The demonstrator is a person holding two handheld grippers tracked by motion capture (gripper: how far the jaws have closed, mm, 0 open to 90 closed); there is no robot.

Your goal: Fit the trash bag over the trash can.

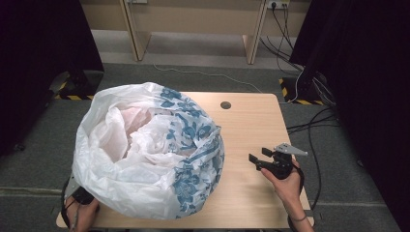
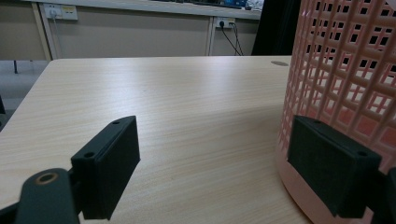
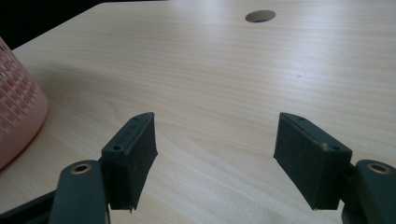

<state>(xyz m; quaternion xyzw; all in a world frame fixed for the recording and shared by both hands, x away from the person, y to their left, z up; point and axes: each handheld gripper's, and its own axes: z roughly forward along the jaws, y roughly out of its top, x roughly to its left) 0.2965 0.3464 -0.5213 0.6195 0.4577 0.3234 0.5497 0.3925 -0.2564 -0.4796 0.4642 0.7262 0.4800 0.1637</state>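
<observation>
Your right gripper point(image 1: 257, 161) sits over the right part of the table point(image 1: 251, 125), held in your right hand point(image 1: 288, 186), with its jaws standing wide apart and nothing between them. In the right gripper view those jaws frame bare wood, the round cable hole point(image 3: 260, 16) lies ahead of them, and the pink basket point(image 3: 16, 116) shows at the left edge, well apart from the pads.

Your left gripper point(image 2: 215, 172) is low at the near left corner of the table, its body partly hidden under the bag point(image 1: 145, 154) in the high view, where your left hand point(image 1: 82, 212) shows at the table edge. In the left gripper view its jaws are spread wide too, clamping nothing; the right-hand pad stands just in front of the basket's latticed wall, and you cannot tell whether it touches.

The basket stands on the left half of the table, lined with a white plastic bag printed with a blue flower pattern, which billows over its rim and hangs down its sides. No brand, label or readable writing shows on the bag, the basket or the grippers.
</observation>
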